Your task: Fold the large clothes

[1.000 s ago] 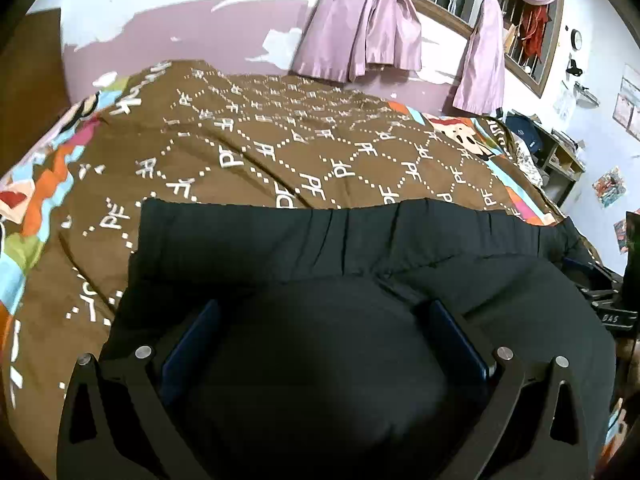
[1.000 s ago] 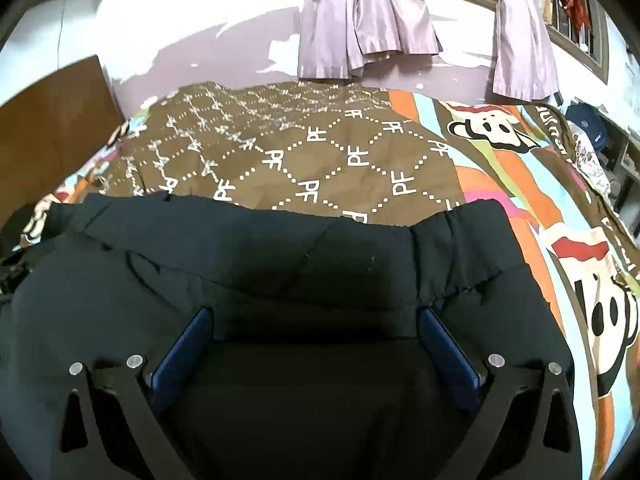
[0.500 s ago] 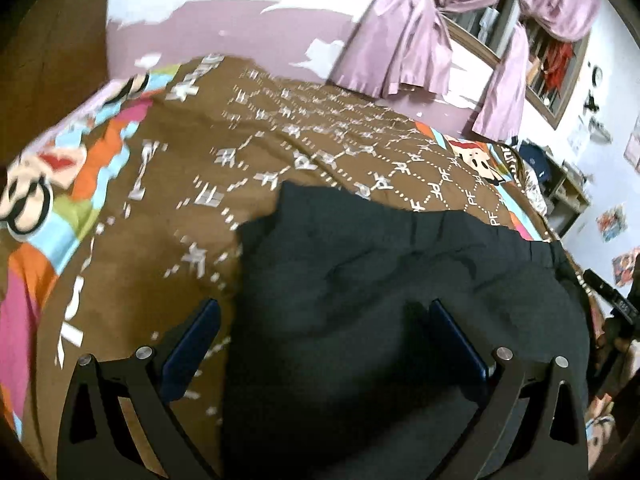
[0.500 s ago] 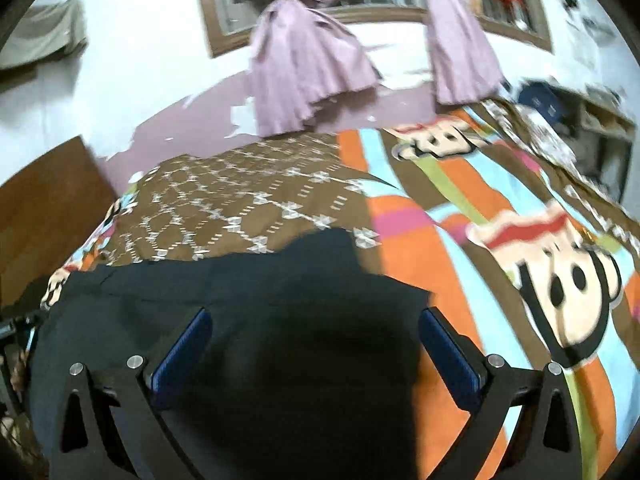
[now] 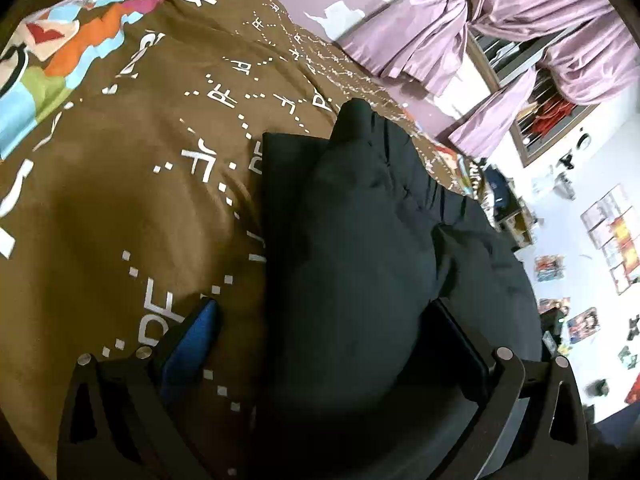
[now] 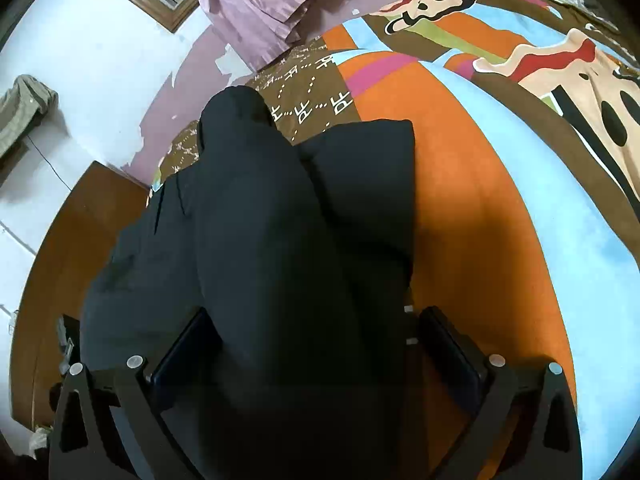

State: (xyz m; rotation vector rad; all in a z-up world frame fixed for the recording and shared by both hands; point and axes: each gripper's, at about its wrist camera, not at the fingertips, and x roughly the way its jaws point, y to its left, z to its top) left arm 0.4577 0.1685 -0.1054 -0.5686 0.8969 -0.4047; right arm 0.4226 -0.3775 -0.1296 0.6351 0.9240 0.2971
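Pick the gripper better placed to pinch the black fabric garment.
Right, probably. Right gripper straddles the raised fold of the black fabric garment, centred; left gripper sits offset, one finger over brown patterned bedspread.

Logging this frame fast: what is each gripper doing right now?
Left gripper: open, garment between its fingers, not clamped.
Right gripper: open, garment bunched between its fingers, not clamped.

Around my bed's brown patterned bedspread [image 5: 120, 200], with its cartoon-monkey border [image 6: 580, 80] along one side, I see lilac curtains [image 5: 520, 28] knotted at the window beyond it, posters [image 5: 612, 232] on the white wall beside it, and a wooden headboard [image 6: 72, 248] at its end.
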